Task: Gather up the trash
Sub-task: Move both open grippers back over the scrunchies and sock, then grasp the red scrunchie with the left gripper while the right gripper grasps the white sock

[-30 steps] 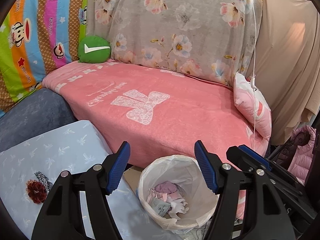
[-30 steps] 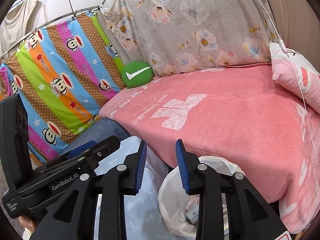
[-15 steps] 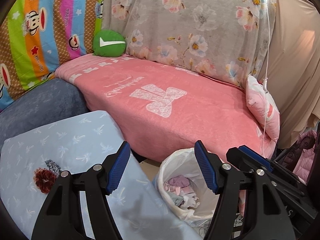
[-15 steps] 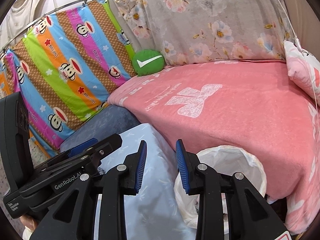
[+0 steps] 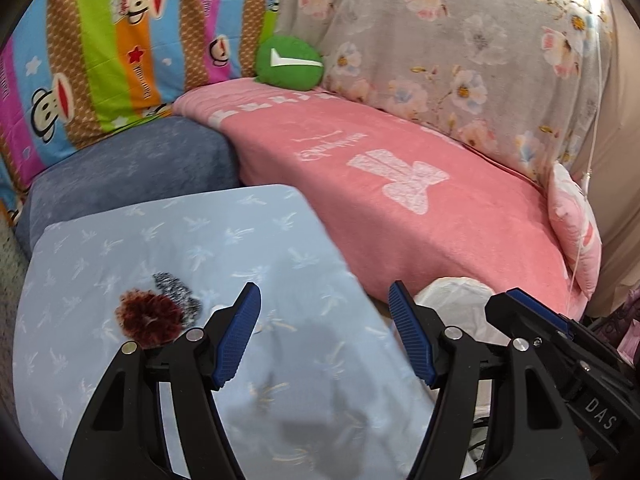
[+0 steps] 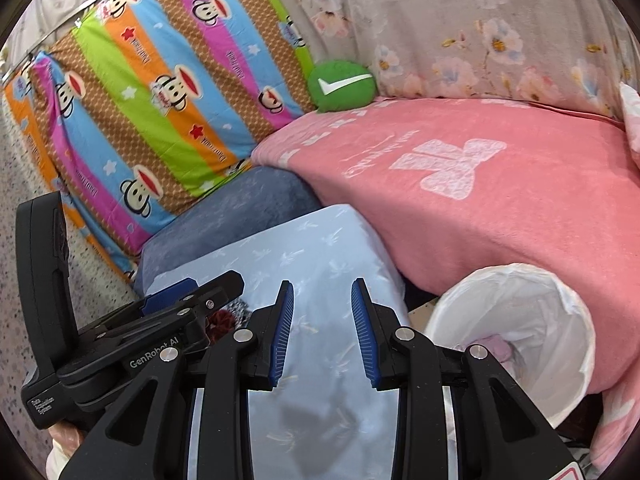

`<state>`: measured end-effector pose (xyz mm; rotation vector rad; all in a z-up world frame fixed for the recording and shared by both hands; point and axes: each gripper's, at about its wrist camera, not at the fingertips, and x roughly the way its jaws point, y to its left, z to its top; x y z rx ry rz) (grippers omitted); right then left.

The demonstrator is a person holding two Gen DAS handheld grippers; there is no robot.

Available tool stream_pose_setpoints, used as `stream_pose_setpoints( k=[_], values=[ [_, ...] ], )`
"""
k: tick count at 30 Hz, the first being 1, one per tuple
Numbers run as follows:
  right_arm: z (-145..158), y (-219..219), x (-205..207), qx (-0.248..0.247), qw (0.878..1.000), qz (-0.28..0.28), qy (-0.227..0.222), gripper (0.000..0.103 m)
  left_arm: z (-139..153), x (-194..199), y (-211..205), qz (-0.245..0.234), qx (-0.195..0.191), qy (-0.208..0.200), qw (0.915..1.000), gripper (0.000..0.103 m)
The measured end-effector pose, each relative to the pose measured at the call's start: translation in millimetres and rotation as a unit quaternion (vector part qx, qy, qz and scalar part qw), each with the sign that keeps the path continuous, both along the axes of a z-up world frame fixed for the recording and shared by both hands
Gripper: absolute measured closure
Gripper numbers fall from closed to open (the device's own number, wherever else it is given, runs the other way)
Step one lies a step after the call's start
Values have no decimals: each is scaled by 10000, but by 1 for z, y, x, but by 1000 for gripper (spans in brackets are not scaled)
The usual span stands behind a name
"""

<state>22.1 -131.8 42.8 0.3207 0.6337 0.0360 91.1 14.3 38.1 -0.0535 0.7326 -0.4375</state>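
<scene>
Left wrist view is showing the left gripper (image 5: 324, 336) hanging with its jaws released and wide apart, nothing between them, over a pale blue cloth (image 5: 224, 248) covering a low surface. Toward that cloth's left edge, a dark red fluffy clump (image 5: 150, 318) is lying against a grey-speckled scrap (image 5: 176, 290); both are looking like the trash to be collected. Further right, past the cloth's right edge, a bin lined with a white bag (image 5: 456, 300) is standing just beside the pink blanket's (image 5: 420, 208) front edge. In the right wrist view, the right gripper (image 6: 322, 330) is holding its jaws narrowly apart and empty above the same cloth, and the bin's rim (image 6: 568, 292) is showing at the right with scraps already inside. The step in hand is probably the reach for the next piece. The next move is calling for the left gripper to be lowered leftward onto the clump and to be closing gently on it.
</scene>
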Motion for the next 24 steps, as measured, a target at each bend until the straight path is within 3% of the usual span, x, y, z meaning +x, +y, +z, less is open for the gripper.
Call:
stream_pose_setpoints(
  k=[14,24],
  values=[
    [-34,75,31,-259,9966,630,458,73,-36,14,69,707,-6,457,9964,39],
    [-74,121,59,-356,9906,992,871,73,-74,28,124,1242,72,886,9883,39]
  ],
)
